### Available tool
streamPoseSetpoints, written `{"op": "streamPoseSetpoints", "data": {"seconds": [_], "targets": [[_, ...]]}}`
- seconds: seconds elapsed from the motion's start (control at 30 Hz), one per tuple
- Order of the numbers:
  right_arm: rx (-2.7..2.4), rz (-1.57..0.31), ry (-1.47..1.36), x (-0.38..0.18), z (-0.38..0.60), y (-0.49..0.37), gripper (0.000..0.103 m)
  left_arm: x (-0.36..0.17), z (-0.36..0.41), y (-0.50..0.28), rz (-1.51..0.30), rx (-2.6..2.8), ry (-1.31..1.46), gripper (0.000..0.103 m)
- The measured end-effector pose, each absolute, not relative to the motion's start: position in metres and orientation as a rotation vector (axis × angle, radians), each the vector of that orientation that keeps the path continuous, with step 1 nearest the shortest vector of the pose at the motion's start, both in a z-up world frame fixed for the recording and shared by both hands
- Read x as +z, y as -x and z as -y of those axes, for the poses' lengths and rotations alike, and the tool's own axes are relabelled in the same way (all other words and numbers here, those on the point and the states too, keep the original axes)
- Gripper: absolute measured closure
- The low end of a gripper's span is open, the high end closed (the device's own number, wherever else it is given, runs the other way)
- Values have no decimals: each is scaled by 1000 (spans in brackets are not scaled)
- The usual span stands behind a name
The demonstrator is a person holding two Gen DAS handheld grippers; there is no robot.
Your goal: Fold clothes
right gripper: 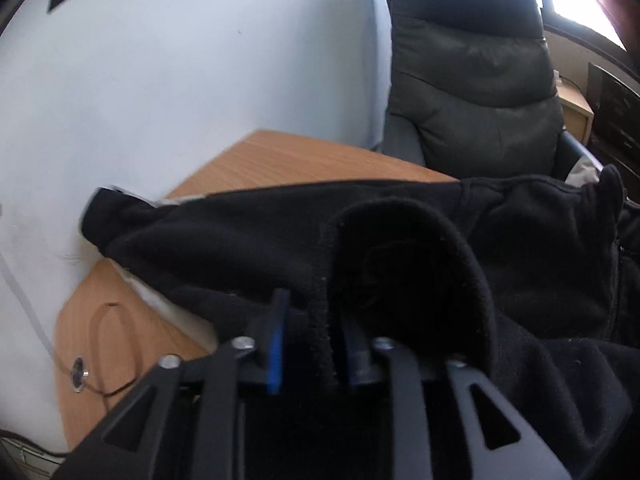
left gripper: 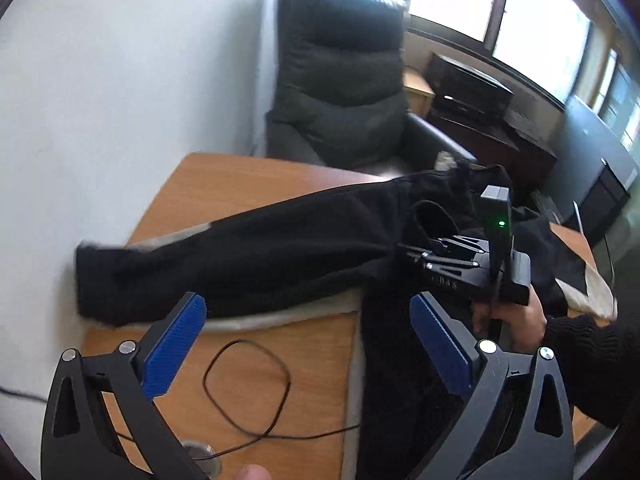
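Black fleece jacket (left gripper: 280,248) spread on wooden desk (left gripper: 256,184), sleeve stretched w/ long axis running roughly L–R ahead of left gripper (left gripper: 308,344), cuff pointing toward white wall (left gripper: 120,100) at far left, body bunched off to the right. Left gripper jaws wide open, blue pads (left gripper: 176,348) apart, nothing between; sleeve just beyond the tips, thin black cable (left gripper: 248,388) looped on desk between & below them. Right gripper (right gripper: 316,344) jaws pinched on a fold of jacket fabric; collar/hood edge curls up right over the tips, sleeve extending ahead-left of them. Right hand (left gripper: 516,320) on that gripper's handle. Dark armchair (right gripper: 472,80) beyond desk.
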State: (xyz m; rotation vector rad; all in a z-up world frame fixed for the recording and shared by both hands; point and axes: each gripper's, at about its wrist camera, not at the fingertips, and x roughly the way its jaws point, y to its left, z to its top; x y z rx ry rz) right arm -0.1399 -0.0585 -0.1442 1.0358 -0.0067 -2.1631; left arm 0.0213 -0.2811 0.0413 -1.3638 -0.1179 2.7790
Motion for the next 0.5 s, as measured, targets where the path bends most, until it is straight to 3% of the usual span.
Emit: {"op": "streamPoseSetpoints", "data": {"seconds": [0.07,0.13,0.23,0.3,0.4,0.5], "targets": [[-2171,28,-939,-121,31,124,43,43,256,-3,77,2711,1308,0],[-2202,35,-827,-88,-8,103,19,45,231,15,39,2641,1253,0],[-2334,-53,-723,-61,-83,65,3,44,194,41,13,2531,1177,0],[-2421,-202,-754,-69,-127,46,2,32,165,59,40,2439,1150,0],[-2433,-494,-976,-124,-181,40,3,-1,135,83,57,2377,1190,0],[-2468,-593,-1065,-152,-211,47,18,-45,119,114,63,2347,1294,0]]}}
